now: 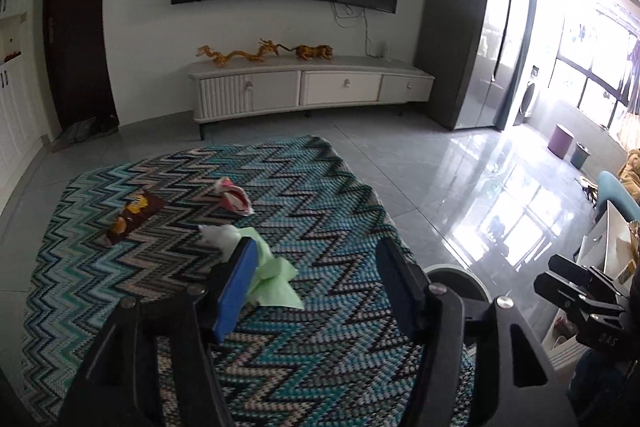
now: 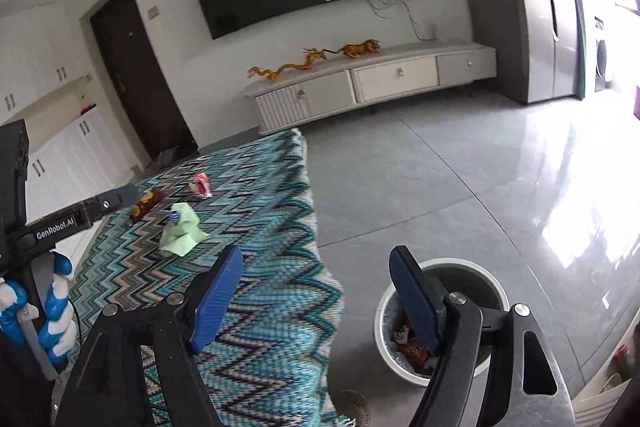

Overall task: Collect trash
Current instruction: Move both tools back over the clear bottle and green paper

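Trash ahead of your empty, parted left fingers is a light, crumply green bag: pinch its bunched middle; right fingers also gape empty.

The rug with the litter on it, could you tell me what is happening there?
A person with two handheld grippers is collecting trash. Both the left gripper and right gripper have open, empty jaws. A green wrapper, brown packet and pink wrapper lie on the zigzag rug; the bin already holds some.
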